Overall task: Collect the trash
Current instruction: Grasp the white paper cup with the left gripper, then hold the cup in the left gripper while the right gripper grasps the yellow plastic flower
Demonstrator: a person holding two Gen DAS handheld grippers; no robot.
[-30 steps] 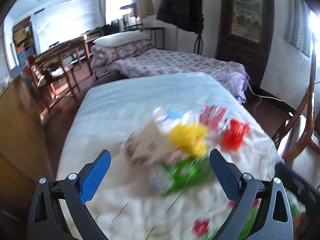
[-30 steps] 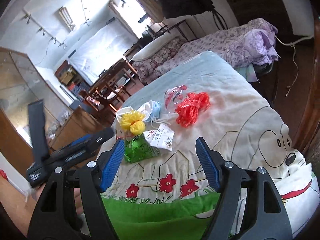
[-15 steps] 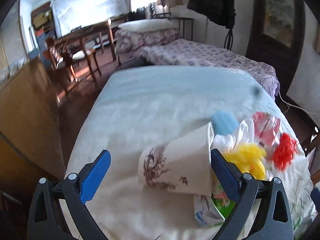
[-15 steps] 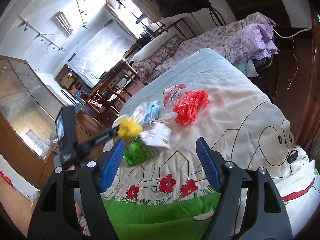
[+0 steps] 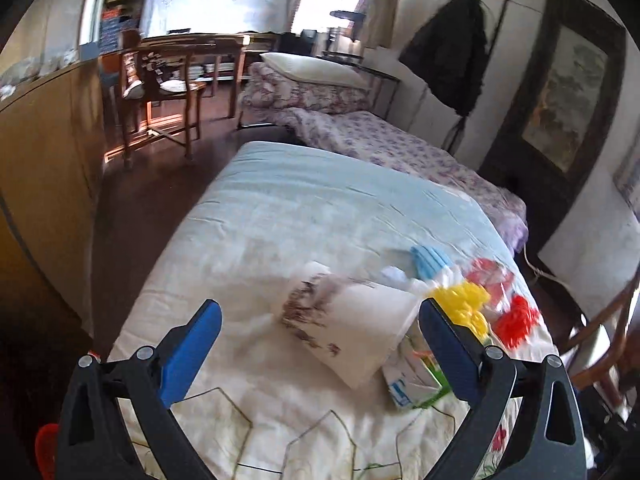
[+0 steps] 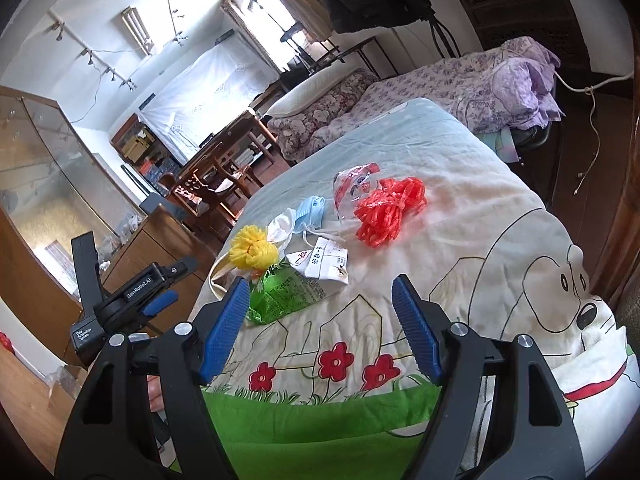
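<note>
Trash, left wrist view: a paper cup [image 5: 348,334] printed with dark sprigs lies on its side on the bed [image 5: 304,208], near the right edge, touching the pile beyond it: yellow mesh [image 5: 464,306], red mesh [image 5: 516,320], blue mask [image 5: 430,258].
Left gripper [image 5: 318,340]: fingers wide apart, nothing between the pads; the cup sits ahead, closer to the right finger.
Cup handling: likely very light and thin-walled, crushes easily; best pinched gently across its body or at the stiffer rim.
Change, left view: half a second ago the cup filled the gap between the fingers; now it lies farther off and the view is higher.
Trash, right wrist view: yellow mesh, green wrapper [image 6: 286,292], white printed packet [image 6: 324,260], blue mask, clear red-printed bag [image 6: 354,188] and red mesh [image 6: 390,210] cluster mid-bed toward the left edge.
Right gripper [image 6: 320,328]: fingers spread, empty, hovering over the flower print.
Soft items: probably limp and slippery; gather by a bunched fold.
Change, right view: the left gripper [image 6: 132,300] has dropped away from the yellow mesh toward the bed's left edge.
</note>
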